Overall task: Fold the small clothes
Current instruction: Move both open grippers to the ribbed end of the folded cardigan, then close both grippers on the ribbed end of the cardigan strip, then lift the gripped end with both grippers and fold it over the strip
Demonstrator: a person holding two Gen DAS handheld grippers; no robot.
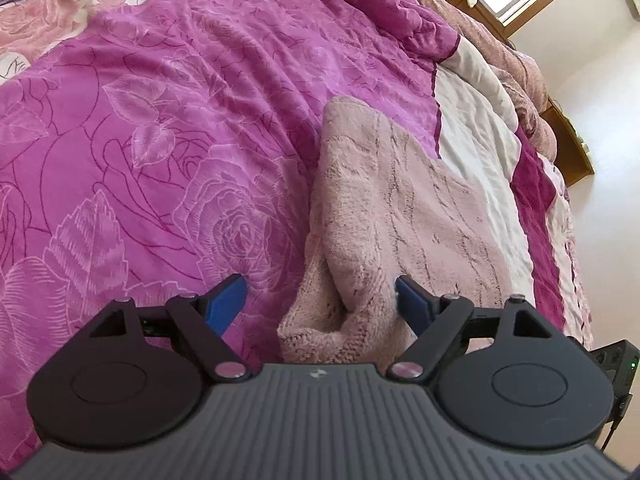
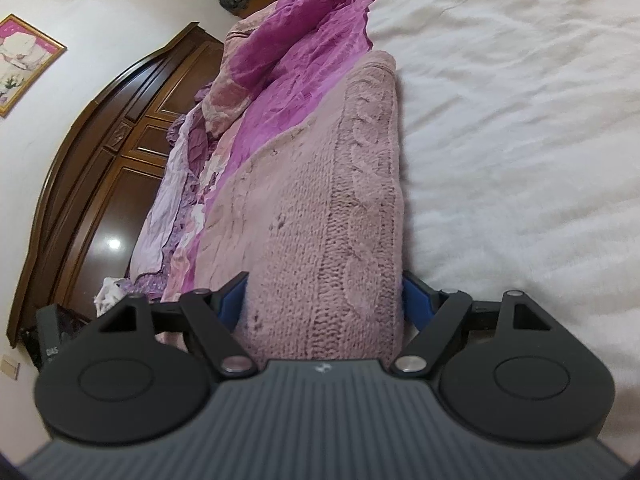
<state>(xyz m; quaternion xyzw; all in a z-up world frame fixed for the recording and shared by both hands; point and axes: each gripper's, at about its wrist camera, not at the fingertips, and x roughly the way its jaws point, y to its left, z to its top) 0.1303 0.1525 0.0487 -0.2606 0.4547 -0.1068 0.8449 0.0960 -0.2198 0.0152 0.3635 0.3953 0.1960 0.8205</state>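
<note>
You are holding the left claw spread, its blue pads straddling a bunched corner of the pale pink cable-knit garment lying on the bed's magenta rose-print quilt. Your right claw is also standing spread, pads flanking the folded knit's near end; whether they are pressing it, cannot tell.

Bed flat and clear left of sweater; bunched quilt and headboard block far side.
</note>
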